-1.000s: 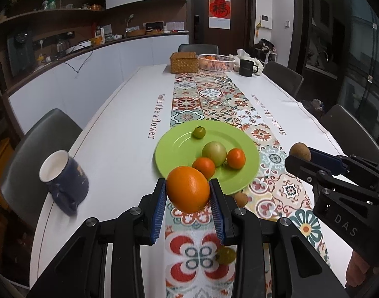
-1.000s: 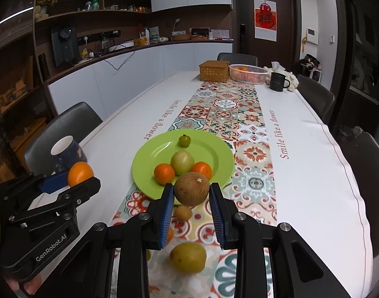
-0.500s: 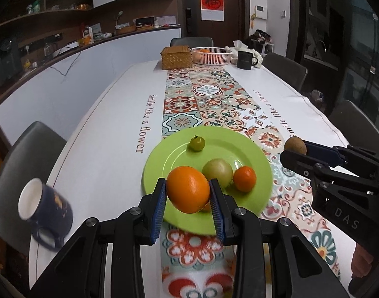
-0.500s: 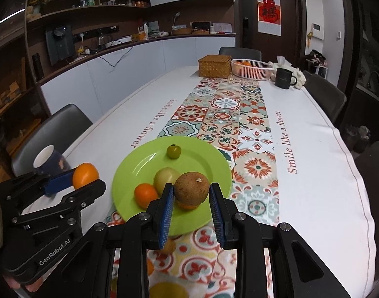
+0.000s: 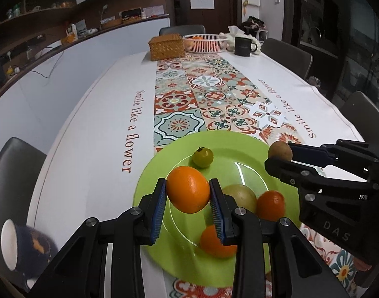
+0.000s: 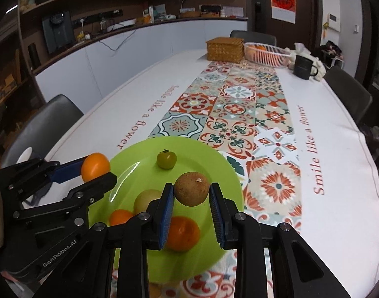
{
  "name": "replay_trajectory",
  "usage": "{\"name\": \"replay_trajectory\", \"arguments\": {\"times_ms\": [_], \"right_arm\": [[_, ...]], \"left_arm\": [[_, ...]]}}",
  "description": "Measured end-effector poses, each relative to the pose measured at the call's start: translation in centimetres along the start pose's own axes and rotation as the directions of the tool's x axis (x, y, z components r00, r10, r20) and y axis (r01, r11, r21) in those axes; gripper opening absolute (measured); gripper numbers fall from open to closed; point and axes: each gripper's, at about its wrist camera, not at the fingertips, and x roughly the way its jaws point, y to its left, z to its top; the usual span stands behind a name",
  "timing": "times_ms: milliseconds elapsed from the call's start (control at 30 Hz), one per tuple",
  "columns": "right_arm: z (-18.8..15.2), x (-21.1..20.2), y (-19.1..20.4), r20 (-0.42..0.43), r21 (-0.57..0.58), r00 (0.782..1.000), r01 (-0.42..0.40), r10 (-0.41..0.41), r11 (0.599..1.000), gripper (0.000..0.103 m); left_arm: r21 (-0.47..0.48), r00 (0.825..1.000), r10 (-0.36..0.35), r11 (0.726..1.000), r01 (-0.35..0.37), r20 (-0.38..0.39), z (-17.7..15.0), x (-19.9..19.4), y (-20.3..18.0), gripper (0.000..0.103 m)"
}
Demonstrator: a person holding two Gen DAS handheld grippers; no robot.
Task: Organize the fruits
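Left gripper (image 5: 188, 195) clamped on an orange (image 5: 188, 189); right gripper (image 6: 191, 196) clamped on a round brown fruit (image 6: 191, 188). Both loads hang over the green plate (image 5: 249, 146) — carry step, nearly at drop-off. Beneath and just ahead of the jaws lie a small green tomato (image 5: 202, 157), a pale yellow-green fruit (image 5: 241, 195) and two tangerines. Next move likely needs a bare patch of plate, a low release, one fruit at a time. The orange's long axis tilts slightly; the brown fruit's stem scar faces up.
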Motion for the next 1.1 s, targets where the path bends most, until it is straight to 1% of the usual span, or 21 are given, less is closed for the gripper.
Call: {"name": "replay_trajectory", "arguments": {"times_ms": [133, 200, 233, 267, 333, 433, 567, 667, 700, 767, 867, 900, 967, 1100], "right_arm": [[0.1, 1.6, -0.1, -0.036, 0.009, 0.999, -0.016, 0.016, 1.0, 0.03], [0.0, 2.0, -0.1, -0.037, 0.006, 0.999, -0.025, 0.026, 1.0, 0.03], [0.0, 2.1, 0.0, -0.036, 0.002, 0.999, -0.022, 0.022, 1.0, 0.032], [0.0, 2.2, 0.0, -0.038, -0.001, 0.999, -0.02, 0.02, 1.0, 0.036], [-0.1, 2.0, -0.1, -0.033, 0.003, 0.999, -0.013, 0.013, 1.0, 0.041], [-0.4, 1.2, -0.3, -0.023, 0.008, 1.0, 0.002, -0.001, 1.0, 0.041], [-1.0, -0.7, -0.3, 0.007, -0.007, 1.0, 0.029, -0.029, 1.0, 0.041], [-1.6, -2.5, 0.0, 0.03, -0.017, 0.999, 0.039, -0.038, 0.999, 0.041], [-1.8, -3.1, 0.1, 0.036, -0.017, 0.999, 0.04, -0.039, 0.999, 0.042], [-2.3, -4.4, 0.3, 0.052, -0.012, 0.998, 0.029, -0.029, 0.999, 0.048], [-3.2, -6.4, 0.8, 0.082, -0.019, 0.996, 0.022, -0.021, 1.0, 0.048], [-3.6, -7.3, 1.0, 0.092, -0.022, 0.996, 0.021, -0.019, 1.0, 0.049], [-4.2, -8.6, 1.3, 0.11, -0.018, 0.994, 0.012, -0.01, 1.0, 0.055], [-5.5, -11.4, 1.8, 0.146, -0.03, 0.989, 0.018, -0.013, 0.999, 0.059]], "left_arm": [[-0.009, 0.999, -0.018, 1.0, 0.018, -0.035, 0.1, 1.6, 0.1, 0.034], [-0.014, 0.998, -0.031, 0.999, 0.03, -0.054, 0.0, 2.1, 0.1, 0.035], [-0.013, 0.998, -0.028, 1.0, 0.028, -0.057, 0.0, 2.2, 0.1, 0.038], [-0.015, 0.998, -0.013, 1.0, 0.012, -0.055, -0.1, 2.1, 0.1, 0.042], [-0.029, 0.999, -0.001, 1.0, -0.001, -0.049, -0.3, 1.8, 0.3, 0.049], [-0.056, 0.999, 0.006, 0.998, -0.009, -0.045, -0.6, 0.9, 0.8, 0.05], [-0.079, 1.0, 0.022, 0.997, -0.023, -0.018, -1.3, -1.1, 1.1, 0.057], [-0.1, 1.0, 0.021, 0.995, -0.022, -0.004, -1.9, -3.0, 1.2, 0.06], [-0.099, 1.0, 0.024, 0.995, -0.023, 0.002, -2.1, -4.0, 1.1, 0.061], [-0.093, 0.999, 0.038, 0.995, -0.037, 0.015, -2.5, -5.3, 0.8, 0.064], [-0.081, 0.998, 0.037, 0.996, -0.034, 0.041, -3.2, -7.8, 0.1, 0.07], [-0.079, 0.998, 0.034, 0.996, -0.03, 0.046, -3.4, -8.4, -0.1, 0.07], [-0.072, 0.998, 0.026, 0.997, -0.022, 0.062, -4.0, -9.9, -0.5, 0.071], [-0.066, 0.995, 0.031, 0.998, -0.025, 0.09, -4.9, -12.7, -1.2, 0.075]]}}
